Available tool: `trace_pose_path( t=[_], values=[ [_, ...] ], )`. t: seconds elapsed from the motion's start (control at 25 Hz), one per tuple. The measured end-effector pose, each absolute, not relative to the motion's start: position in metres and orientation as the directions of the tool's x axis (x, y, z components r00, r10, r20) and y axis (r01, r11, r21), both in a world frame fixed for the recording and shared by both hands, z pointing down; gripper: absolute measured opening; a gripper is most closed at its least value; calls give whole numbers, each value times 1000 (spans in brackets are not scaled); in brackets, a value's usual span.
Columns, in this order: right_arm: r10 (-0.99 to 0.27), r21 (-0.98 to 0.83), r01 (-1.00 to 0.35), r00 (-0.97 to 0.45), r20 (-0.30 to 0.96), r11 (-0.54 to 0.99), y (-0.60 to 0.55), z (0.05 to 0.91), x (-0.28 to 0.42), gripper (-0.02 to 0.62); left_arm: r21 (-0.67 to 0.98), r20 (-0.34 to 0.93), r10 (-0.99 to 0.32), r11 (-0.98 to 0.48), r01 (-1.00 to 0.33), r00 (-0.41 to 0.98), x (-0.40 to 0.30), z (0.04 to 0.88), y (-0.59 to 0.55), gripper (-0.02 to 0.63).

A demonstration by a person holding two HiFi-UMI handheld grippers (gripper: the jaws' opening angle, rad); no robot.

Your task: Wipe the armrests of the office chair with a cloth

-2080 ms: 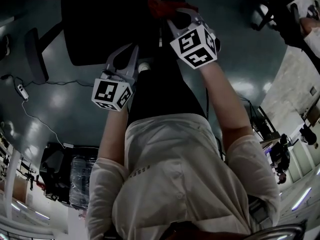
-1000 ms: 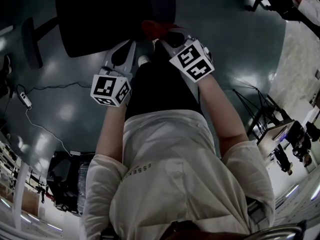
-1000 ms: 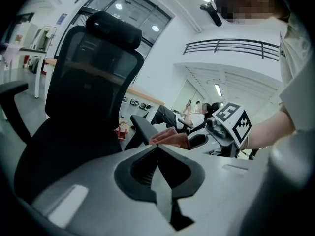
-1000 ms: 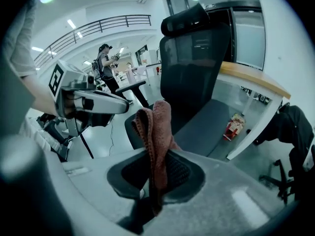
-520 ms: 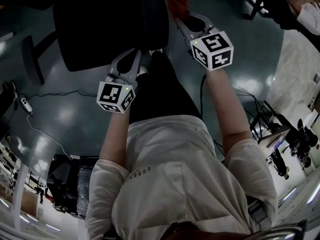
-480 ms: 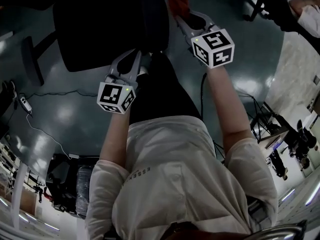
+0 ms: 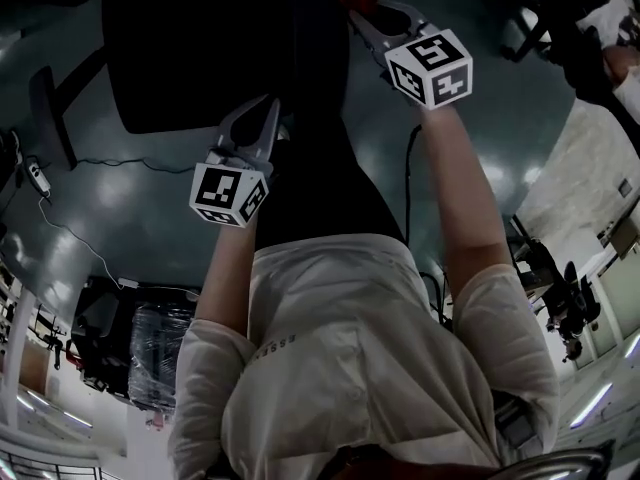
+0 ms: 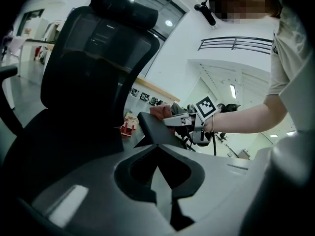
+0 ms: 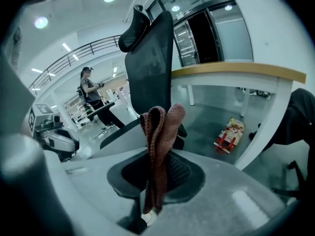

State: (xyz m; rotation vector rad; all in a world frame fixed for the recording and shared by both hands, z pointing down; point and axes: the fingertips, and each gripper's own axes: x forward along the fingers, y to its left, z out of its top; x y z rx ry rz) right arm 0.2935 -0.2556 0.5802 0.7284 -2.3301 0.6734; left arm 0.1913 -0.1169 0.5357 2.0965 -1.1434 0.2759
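The glossy dark floor (image 7: 130, 228) carries the black office chair (image 7: 190, 58), a power strip (image 7: 38, 176) with its thin cable (image 7: 120, 163), and a red-and-yellow packet (image 9: 230, 132) beside a table (image 9: 236, 70) leg.

Shirt print (image 7: 277, 344) too small; nothing legible.

Right gripper (image 7: 372, 16), arm outstretched, clamps the cloth (image 9: 156, 132); left gripper (image 7: 262, 118) jaws together, empty.

The left gripper (image 8: 157, 151) fills the near foreground with its jaws closed together and nothing between them. Just beyond its tips stands the dark armrest (image 8: 153, 130) of the black office chair (image 8: 93, 68), whose mesh back and headrest rise at the left. At the armrest's far end, the right gripper (image 8: 171, 120) presses a reddish cloth (image 8: 160, 111) against its top, a bare forearm (image 8: 246, 119) reaching in from the right.
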Motion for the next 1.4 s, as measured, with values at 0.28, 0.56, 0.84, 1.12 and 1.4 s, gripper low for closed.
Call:
trace_pose_path(
  t=[0.28, 0.56, 0.84, 1.12, 1.4],
  values=[
    [-195, -350, -478, -772, 605, 805, -238, 580, 289, 40, 492, 483, -660, -339, -802, 576, 197, 535, -130, 17],
    [-200, -343, -501, -749, 632, 794, -203, 582, 295, 40, 493, 476, -638, -377, -785, 605, 201, 536, -120, 17],
    [-274, -313, -599, -687, 673, 737, -160, 580, 305, 39, 483, 459, -592, -459, -745, 662, 204, 523, -102, 17],
    [-350, -293, -708, -611, 710, 642, -102, 583, 305, 40, 458, 440, -573, -520, -721, 692, 187, 508, -81, 17],
    [-429, -331, -825, -531, 731, 458, -54, 589, 298, 40, 455, 432, -549, -553, -698, 716, 166, 500, -49, 17]
  ],
)
